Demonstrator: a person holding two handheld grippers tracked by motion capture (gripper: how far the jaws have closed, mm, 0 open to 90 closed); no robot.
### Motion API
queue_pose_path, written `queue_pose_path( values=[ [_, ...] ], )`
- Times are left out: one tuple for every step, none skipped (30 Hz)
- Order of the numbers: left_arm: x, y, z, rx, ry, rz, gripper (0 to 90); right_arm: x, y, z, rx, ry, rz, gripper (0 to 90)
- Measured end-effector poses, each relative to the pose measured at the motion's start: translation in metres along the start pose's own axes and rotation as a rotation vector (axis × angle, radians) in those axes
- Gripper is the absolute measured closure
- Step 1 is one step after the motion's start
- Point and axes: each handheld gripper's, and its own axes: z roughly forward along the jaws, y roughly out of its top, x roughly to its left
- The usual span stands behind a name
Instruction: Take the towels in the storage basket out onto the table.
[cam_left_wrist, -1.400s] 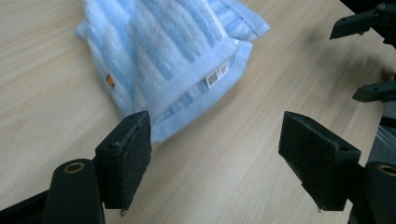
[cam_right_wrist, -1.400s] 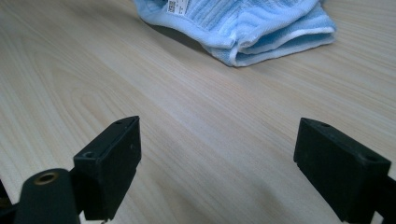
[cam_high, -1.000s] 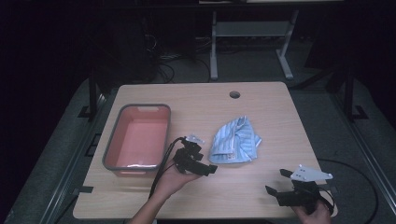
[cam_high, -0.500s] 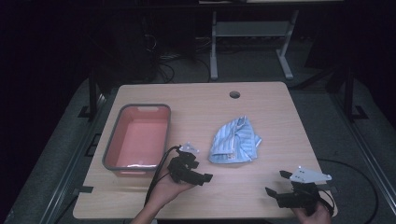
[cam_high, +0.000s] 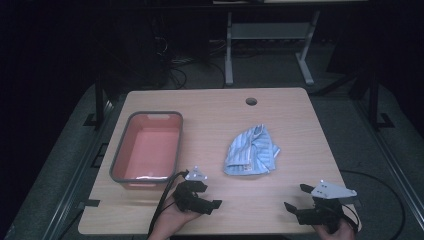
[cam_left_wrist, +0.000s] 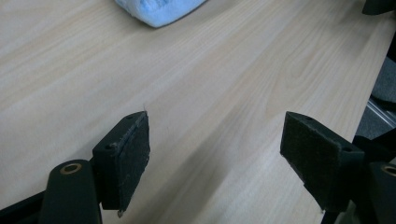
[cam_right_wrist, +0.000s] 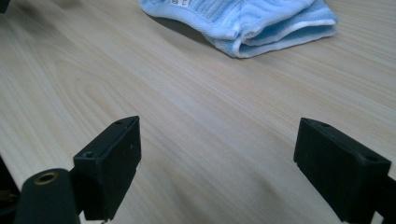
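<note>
— Near the table's (cam_high: 300, 107) front edge, both grippers are held low: left gripper (cam_high: 206, 202), right gripper (cam_high: 295, 200), jaws spread, nothing gripped.

— And the cloth (cam_high: 251, 151)?

— Crumpled mid-table, beside the tray (cam_high: 119, 160), apart from both. Probably it is to be lifted; a folded edge should be pinched squarely.

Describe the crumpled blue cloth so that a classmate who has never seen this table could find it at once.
Start at the light wooden table and look right of the grey-rimmed rectangular tub with the pink inside. There, near the table's middle, lies the crumpled light-blue striped cloth, with a white-edged hem. It is the one soft, rumpled thing, apart from the tub and both black grippers.
</note>
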Motion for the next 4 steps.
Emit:
queue_pose_path(
  values=[
    [-0.0009,-0.0024,-0.0011,0.005,0.001,0.008,24.1,0.0009,-0.0005,-0.0006,-0.001,0.0,-0.001,14.1],
    [-0.0025,-0.0045,-0.0022,0.008,0.009,0.024,24.1,0.0021,-0.0012,-0.0014,-0.002,0.0,0.001,14.1],
    [-0.0036,-0.0054,-0.0035,0.016,0.019,0.042,24.1,0.0033,-0.0022,-0.0023,-0.007,0.0,0.004,14.1],
    [-0.0044,-0.006,-0.0039,0.017,0.029,0.05,24.1,0.0039,-0.0028,-0.0029,-0.01,0.0,0.005,14.1]
  ],
)
